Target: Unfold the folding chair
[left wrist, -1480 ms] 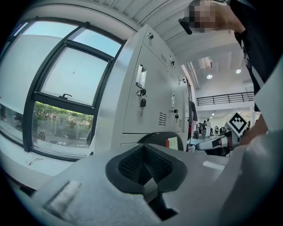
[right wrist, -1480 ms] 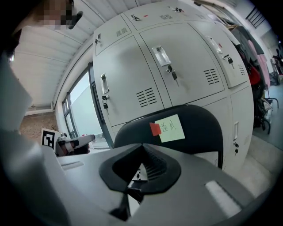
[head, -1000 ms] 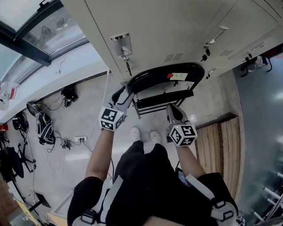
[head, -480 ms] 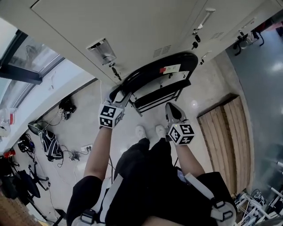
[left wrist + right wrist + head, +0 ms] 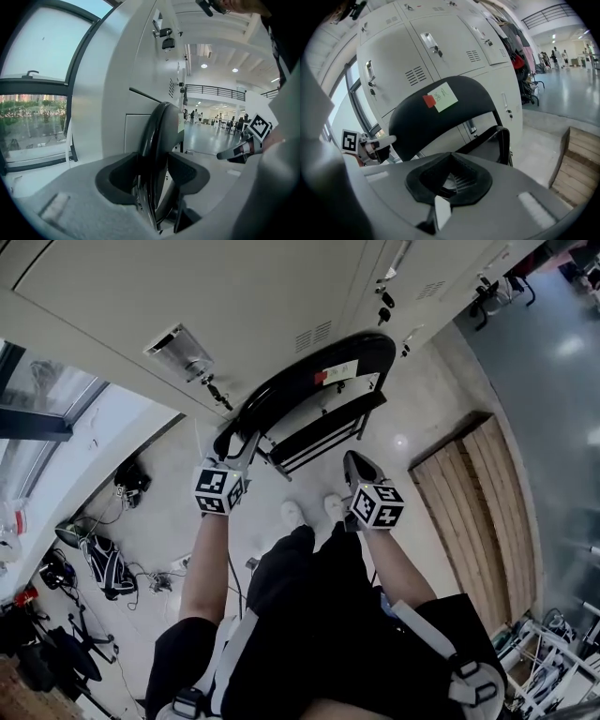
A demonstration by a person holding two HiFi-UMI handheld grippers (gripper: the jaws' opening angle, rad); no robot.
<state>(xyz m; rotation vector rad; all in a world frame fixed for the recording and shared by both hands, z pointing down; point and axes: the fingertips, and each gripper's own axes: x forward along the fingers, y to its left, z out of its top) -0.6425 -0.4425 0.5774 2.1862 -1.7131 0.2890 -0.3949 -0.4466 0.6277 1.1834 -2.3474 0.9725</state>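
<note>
Left tongs (image 5: 153,176) newly wider, astride chair (image 5: 158,133)

Left claw (image 5: 152,174), jaws just opening, straddles the chair backrest (image 5: 161,124).

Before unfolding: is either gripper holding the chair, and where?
Nothing held. Left gripper, fingers just opening, straddles the chair backrest edge; right gripper shut, empty.

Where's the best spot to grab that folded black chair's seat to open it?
Probably the seat's near edge, approached from the floor side, where the person stands: it lies folded up against the backrest, and the lockers block the far side. It looks thin enough to pinch across.
</note>
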